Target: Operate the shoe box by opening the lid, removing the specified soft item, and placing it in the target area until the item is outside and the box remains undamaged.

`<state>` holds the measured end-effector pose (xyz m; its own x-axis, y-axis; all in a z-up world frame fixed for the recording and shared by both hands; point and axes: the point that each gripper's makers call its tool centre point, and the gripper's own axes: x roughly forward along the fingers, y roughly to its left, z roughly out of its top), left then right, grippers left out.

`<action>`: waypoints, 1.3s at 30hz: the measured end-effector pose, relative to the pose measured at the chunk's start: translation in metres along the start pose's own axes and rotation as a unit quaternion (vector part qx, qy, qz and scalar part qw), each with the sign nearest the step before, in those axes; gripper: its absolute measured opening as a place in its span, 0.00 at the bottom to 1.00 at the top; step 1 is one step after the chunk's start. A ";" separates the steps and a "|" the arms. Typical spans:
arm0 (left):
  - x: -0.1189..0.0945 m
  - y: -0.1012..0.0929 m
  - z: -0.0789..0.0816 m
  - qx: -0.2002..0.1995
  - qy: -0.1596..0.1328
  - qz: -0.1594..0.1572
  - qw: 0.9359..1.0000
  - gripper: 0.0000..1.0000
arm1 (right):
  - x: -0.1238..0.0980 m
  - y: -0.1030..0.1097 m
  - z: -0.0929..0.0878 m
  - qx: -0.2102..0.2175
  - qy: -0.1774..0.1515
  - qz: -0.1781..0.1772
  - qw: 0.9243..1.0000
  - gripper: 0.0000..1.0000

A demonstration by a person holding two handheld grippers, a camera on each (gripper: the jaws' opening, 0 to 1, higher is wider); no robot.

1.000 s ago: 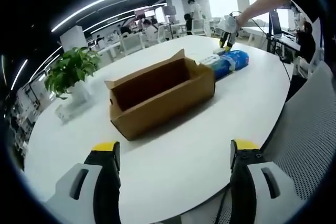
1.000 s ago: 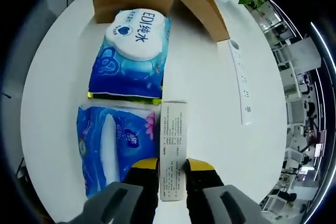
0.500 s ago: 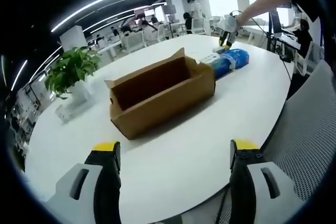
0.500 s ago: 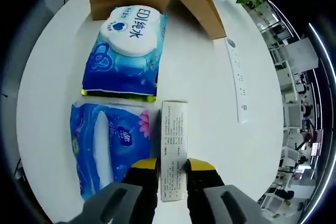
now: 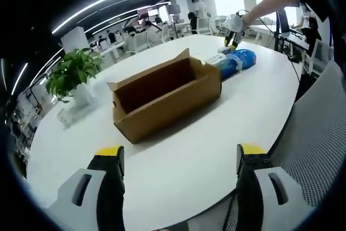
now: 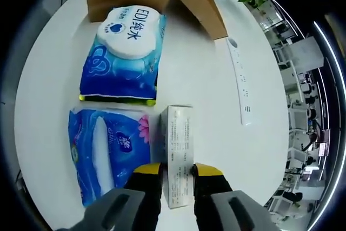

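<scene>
Risk, slip: the right gripper (image 6: 176, 169) holds the small white carton (image 6: 176, 155) by its near end alone; I judge that a tilt of the hand could let it swing or drop.
Risk, knock: the carton lies just beside the lower tissue pack (image 6: 107, 151); a sideways move could push that pack across the table (image 6: 205, 79).
Risk, box: the cardboard box (image 5: 162, 98) stands open with one flap raised; a careless reach over it could bend the flap.
Right gripper: jaws closed against both sides of the carton, which runs forward from between them.
Left gripper (image 5: 178, 158): jaws spread wide, nothing between them, poised above the table edge.
Soft items: two blue tissue packs lie outside the box, ahead and left of the right gripper's jaws; the upper tissue pack (image 6: 123, 53) touches the box end.
Box from left gripper: ahead of the jaws, well apart from them.
Power strip (image 6: 240, 85): ahead and right of the right gripper, clear of the carton.
</scene>
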<state>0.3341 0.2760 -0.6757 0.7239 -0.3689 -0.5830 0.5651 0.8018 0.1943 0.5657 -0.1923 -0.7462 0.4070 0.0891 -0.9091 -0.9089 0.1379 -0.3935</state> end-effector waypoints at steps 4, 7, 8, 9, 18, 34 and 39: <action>0.000 0.000 -0.001 0.001 0.001 0.000 1.000 0.85 | -0.001 -0.002 0.002 0.001 -0.002 -0.002 1.000 0.19; 0.000 0.000 -0.001 0.001 0.001 0.000 1.000 0.85 | -0.002 -0.003 0.003 0.005 -0.005 -0.006 1.000 0.20; 0.000 0.000 -0.001 0.001 0.001 0.000 1.000 0.85 | -0.003 -0.004 0.004 0.006 -0.006 -0.007 1.000 0.20; 0.000 0.000 -0.001 0.001 0.001 0.000 1.000 0.85 | -0.004 -0.005 0.005 0.007 -0.007 -0.009 1.000 0.20; -0.001 0.000 0.001 0.002 -0.004 -0.002 1.000 0.85 | -0.017 -0.014 0.010 0.052 -0.024 -0.028 0.998 0.27; -0.004 0.000 0.009 -0.004 -0.029 -0.004 1.000 0.86 | -0.056 0.001 0.027 0.151 -0.060 -0.024 0.986 0.51; -0.006 0.001 0.012 -0.010 -0.037 -0.006 0.999 0.87 | -0.066 0.014 0.032 0.179 -0.058 -0.019 0.982 0.60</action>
<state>0.3353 0.2728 -0.6628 0.7453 -0.4117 -0.5245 0.5664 0.8059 0.1723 0.5291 -0.1642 -0.6871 0.4665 0.1855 -0.8649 -0.8113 0.4792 -0.3349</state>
